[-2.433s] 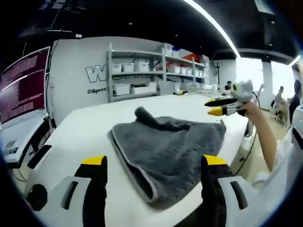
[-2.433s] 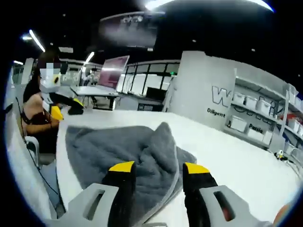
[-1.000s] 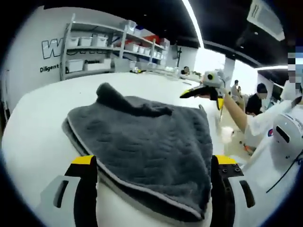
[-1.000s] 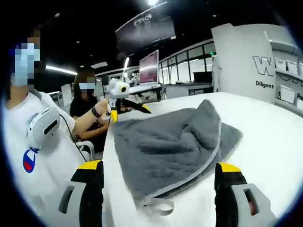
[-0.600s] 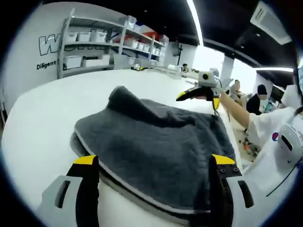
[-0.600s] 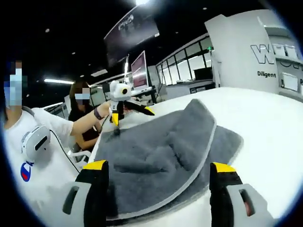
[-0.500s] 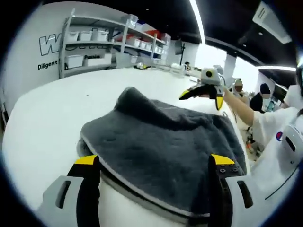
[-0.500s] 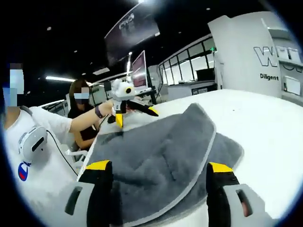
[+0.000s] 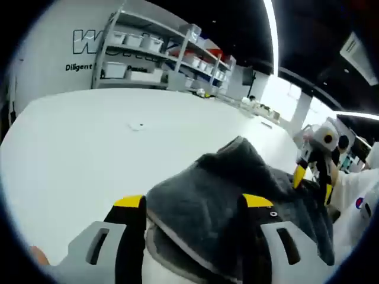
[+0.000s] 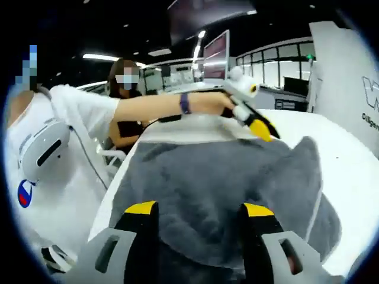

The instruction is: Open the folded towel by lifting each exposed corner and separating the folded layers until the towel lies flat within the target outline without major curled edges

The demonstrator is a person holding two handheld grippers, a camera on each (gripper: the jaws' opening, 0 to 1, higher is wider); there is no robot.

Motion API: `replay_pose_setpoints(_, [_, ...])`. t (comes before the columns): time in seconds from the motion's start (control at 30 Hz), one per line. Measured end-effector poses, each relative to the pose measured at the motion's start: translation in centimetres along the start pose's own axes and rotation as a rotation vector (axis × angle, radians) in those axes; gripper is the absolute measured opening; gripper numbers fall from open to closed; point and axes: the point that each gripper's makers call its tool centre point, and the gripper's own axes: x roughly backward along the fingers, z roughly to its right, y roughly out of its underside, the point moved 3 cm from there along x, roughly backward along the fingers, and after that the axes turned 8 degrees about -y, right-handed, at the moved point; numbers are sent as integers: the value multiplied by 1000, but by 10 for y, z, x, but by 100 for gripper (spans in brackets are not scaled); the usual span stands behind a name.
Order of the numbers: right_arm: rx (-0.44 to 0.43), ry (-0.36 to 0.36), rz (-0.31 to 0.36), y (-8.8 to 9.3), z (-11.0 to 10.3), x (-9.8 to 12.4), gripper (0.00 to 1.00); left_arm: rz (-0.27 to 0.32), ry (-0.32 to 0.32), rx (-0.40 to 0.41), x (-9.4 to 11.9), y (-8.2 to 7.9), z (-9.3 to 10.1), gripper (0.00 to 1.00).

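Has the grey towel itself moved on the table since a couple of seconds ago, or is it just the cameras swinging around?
Yes. The towel has bunched and risen off the white table between the left gripper jaws; earlier it lay flatter.

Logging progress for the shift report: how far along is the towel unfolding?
Done: nothing finished yet; the grey towel is bunched in folds, one corner peaked up, on the white table. In hand: both grippers are at an edge of the towel, which lies between the left gripper and right gripper fingers; whether they have clamped, I cannot tell. Left: separating the layers and spreading it flat; no outline is visible.
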Motion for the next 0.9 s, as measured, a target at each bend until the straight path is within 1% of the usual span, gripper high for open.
replay_pose_setpoints(0.03, [4,-28,-27,4,-17,-6,54,-5,19,2,-3,1,1,46])
replay_pose_setpoints(0.07, [-1,-40,-36,6,-24,-9,54,-6,25,9,-5,2,0,40])
replay_pose_setpoints(0.13, [-21,-57,-48,11,-42,-13,54,1,20,5,-7,3,2,33])
replay_pose_setpoints(0.17, [-20,-53,-48,12,-48,-13,54,25,1,-28,-7,0,-2,28])
replay_pose_setpoints(0.2, [-22,-41,-55,15,-54,-12,55,36,-2,-56,-6,-1,-2,23])
replay_pose_setpoints(0.23, [-29,-20,-67,18,-56,-11,56,31,3,-53,-5,-1,-2,17])
replay_pose_setpoints(0.27, [-36,7,-67,20,-58,-9,56,33,3,-53,-5,-2,-2,8])
replay_pose_setpoints(0.3, [-31,23,-56,19,-60,-6,55,26,22,-52,-4,-1,0,1])
replay_pose_setpoints(0.33, [-36,40,-40,19,-63,-3,54,33,26,-61,-3,-2,3,1])
replay_pose_setpoints(0.37, [-50,84,0,16,-63,3,52,47,18,-113,-2,-4,4,1])
replay_pose_setpoints(0.4, [-55,108,21,14,-63,7,49,39,10,-124,-1,-4,4,1])
replay_pose_setpoints(0.43, [-38,151,59,10,-66,16,47,35,-3,-137,0,-4,5,1])
replay_pose_setpoints(0.5, [-35,167,82,8,-71,22,44,27,-3,-139,0,-3,8,0])
replay_pose_setpoints(0.53, [-61,200,102,10,-79,30,43,26,14,-124,2,-3,11,0])
replay_pose_setpoints(0.57, [-60,229,67,17,-86,34,41,24,32,-110,3,-3,14,0])
replay_pose_setpoints(0.63, [-68,254,11,29,-95,35,40,59,34,-122,9,-9,18,0])
replay_pose_setpoints(0.67, [-99,263,-12,36,-99,33,38,82,36,-106,12,-14,20,0])
replay_pose_setpoints(0.7, [-139,280,-23,43,-99,32,36,121,50,-83,17,-20,27,0])
replay_pose_setpoints(0.73, [-171,290,-48,51,-99,30,35,142,65,-79,20,-23,33,0])
replay_pose_setpoints(0.8, [-214,326,-105,67,-92,28,35,209,115,-72,34,-30,55,0])
replay_pose_setpoints(0.83, [-207,350,-151,75,-85,29,33,223,125,-72,39,-29,65,0])
replay_pose_setpoints(0.87, [-172,357,-141,73,-79,29,26,250,137,-74,46,-29,76,0])
replay_pose_setpoints(0.9, [-185,359,-128,71,-75,32,25,272,146,-70,53,-29,86,0])
